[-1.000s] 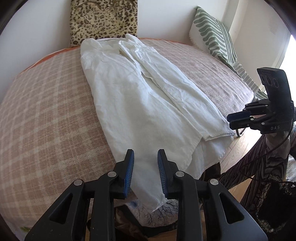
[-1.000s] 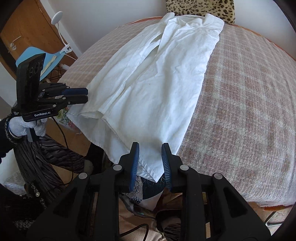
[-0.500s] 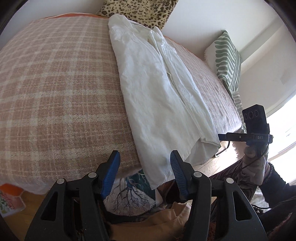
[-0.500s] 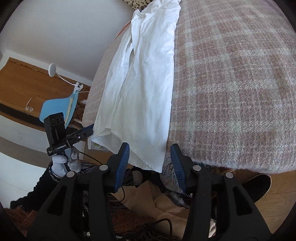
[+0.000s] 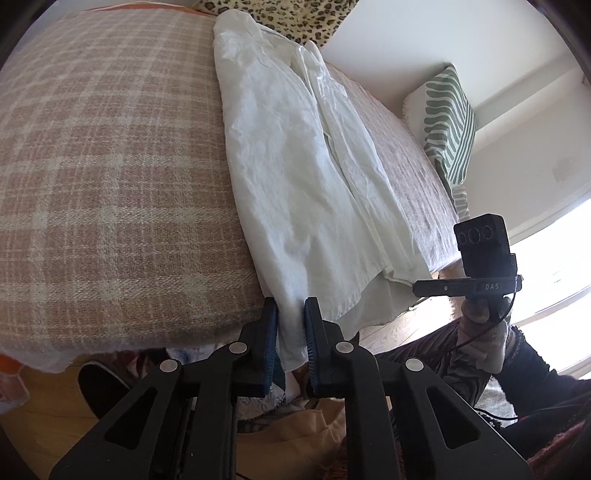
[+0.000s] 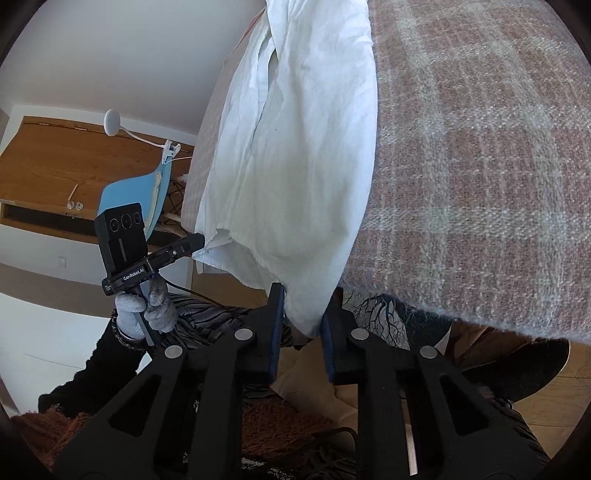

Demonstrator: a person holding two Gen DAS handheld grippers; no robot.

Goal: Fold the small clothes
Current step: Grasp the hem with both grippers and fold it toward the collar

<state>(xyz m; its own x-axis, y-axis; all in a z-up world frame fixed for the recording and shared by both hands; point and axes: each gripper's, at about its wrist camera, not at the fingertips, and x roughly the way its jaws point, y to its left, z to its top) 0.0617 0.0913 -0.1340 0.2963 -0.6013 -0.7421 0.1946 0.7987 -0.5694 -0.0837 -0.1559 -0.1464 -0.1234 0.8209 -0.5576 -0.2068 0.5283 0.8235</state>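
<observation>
White cloth fills the middle of my left wrist view: a long white shirt lies on a bed with a pink checked blanket. It runs from the top of the frame down to the lower middle, and its bottom end hangs over the bed edge. My left gripper is at the lower middle. Its two blue pads sit on each side of the hanging hem, with a small gap left between them. The cloth goes down between them, but I cannot tell if they pinch it. A leopard pillow is at the top. A green striped pillow is at the upper right. My right gripper shows at the right, side-on beside another corner of the shirt, and I cannot tell there how its jaws stand.

In the right wrist view the shirt hangs down the middle. My right gripper is at the lower middle, jaws apart, with the shirt corner hanging between them. The left gripper is at the left, touching the other corner. A blue chair stands behind it.
</observation>
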